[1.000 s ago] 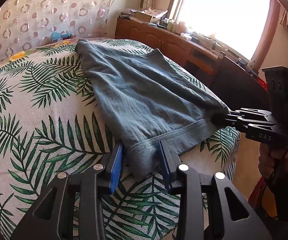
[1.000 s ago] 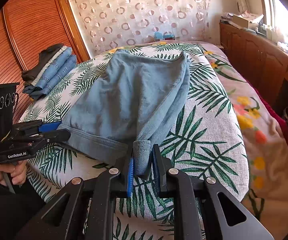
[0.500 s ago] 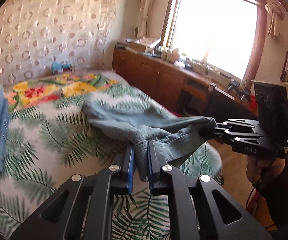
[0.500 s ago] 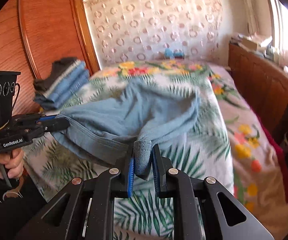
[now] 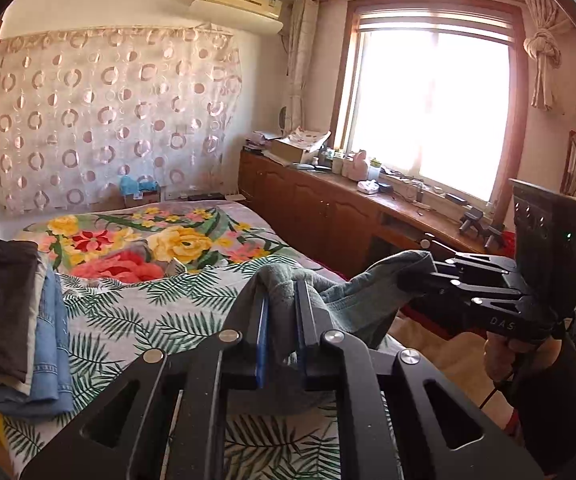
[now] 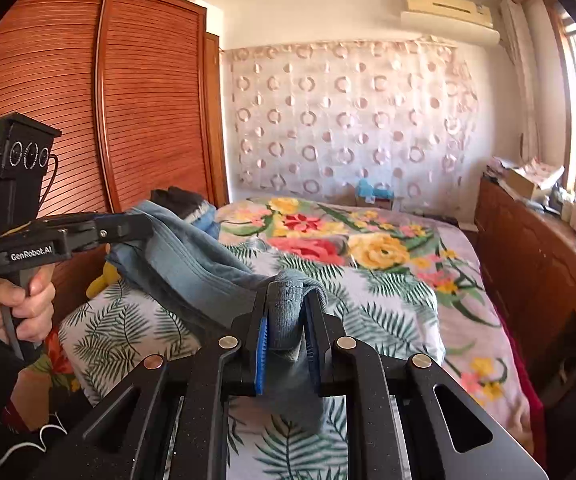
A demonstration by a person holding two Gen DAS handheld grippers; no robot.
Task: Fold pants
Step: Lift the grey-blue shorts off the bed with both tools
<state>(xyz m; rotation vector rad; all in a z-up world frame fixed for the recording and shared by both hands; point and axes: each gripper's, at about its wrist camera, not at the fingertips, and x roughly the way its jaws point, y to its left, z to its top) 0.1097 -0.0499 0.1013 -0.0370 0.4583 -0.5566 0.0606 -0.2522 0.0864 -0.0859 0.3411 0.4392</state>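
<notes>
The blue-grey pants (image 5: 352, 300) hang in the air above the bed, stretched between both grippers. In the left wrist view my left gripper (image 5: 282, 312) is shut on one bunched corner of the cloth. My right gripper (image 5: 408, 280) comes in from the right and pinches the other corner. In the right wrist view my right gripper (image 6: 286, 308) is shut on a thick fold of the pants (image 6: 192, 256). My left gripper (image 6: 144, 226) holds the far corner at the left, gripped by a hand (image 6: 16, 304). The lower part of the pants is hidden behind the grippers.
The bed (image 5: 128, 320) has a leaf and flower cover. A stack of folded clothes (image 5: 20, 320) lies on its left side. A wooden cabinet (image 5: 328, 216) with clutter runs under the window on the right. A slatted wardrobe (image 6: 48, 80) stands at the left.
My left gripper closed on the pants' hem. Both grippers then rose and lifted the pants off the bed cover, and the views tilted up toward the room.
</notes>
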